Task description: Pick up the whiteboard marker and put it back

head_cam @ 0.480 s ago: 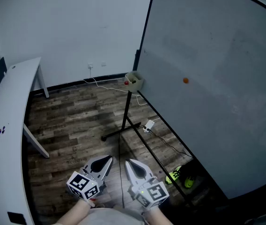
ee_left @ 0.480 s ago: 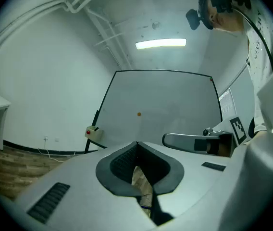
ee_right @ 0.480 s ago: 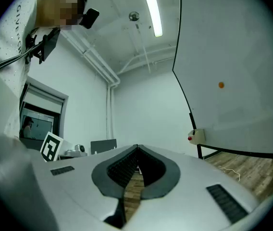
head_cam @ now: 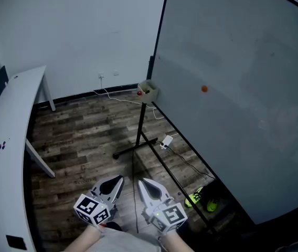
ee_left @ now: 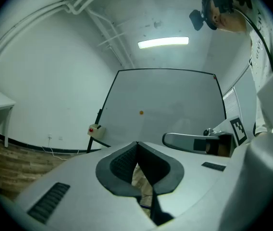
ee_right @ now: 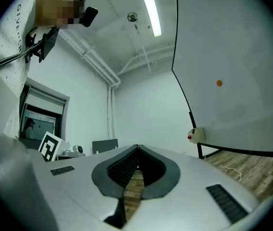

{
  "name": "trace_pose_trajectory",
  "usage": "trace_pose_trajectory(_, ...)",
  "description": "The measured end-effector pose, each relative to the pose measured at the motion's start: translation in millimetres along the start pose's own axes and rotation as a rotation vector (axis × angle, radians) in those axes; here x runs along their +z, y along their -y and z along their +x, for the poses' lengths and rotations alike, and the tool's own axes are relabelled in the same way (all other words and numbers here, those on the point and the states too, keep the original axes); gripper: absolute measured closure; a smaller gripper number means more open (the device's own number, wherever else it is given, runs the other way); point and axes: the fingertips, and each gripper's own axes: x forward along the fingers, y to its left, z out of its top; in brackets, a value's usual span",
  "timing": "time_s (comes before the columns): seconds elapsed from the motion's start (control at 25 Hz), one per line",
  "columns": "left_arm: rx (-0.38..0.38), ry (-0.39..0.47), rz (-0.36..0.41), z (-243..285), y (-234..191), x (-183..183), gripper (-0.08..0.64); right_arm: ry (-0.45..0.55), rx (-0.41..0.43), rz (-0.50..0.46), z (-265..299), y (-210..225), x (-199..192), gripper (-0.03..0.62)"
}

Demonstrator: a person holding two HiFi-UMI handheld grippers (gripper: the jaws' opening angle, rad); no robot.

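Red marker (head_cam: 139, 93) well beyond right claw (head_cam: 143, 185)

The left tool (ee_left: 137, 143) is closed, empty, facing the whiteboard (ee_left: 175, 102)

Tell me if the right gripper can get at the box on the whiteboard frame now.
Probably not yet: the right gripper is shut and the box hangs far ahead across the floor.

Whiteboard (head_cam: 233, 88) cut off at the right, small box (head_cam: 148, 91) on its frame — contents too small to tell
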Motion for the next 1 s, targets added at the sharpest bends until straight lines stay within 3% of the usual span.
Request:
trace_pose_trajectory(0.36, 0.016, -0.01, 0.0, 12.7, -11.9, -3.9, 0.546, 0.023, -0.034, 0.049, 2.9, 22.9, -5.5, 0.572)
trace_pose_trajectory(0.6, -0.015, -0.026, -0.009, 46.9, -33.3, -12.0, 0.546, 0.016, -0.053, 0.073, 26.0, 56.5, -15.6, 0.572)
trace_pose_trajectory(1.0, -0.042, -0.032, -0.015, 121.4, -121.7, 5.8, 0.546, -0.004, -0.062, 0.083, 122.6, 116.4, -19.2, 0.572)
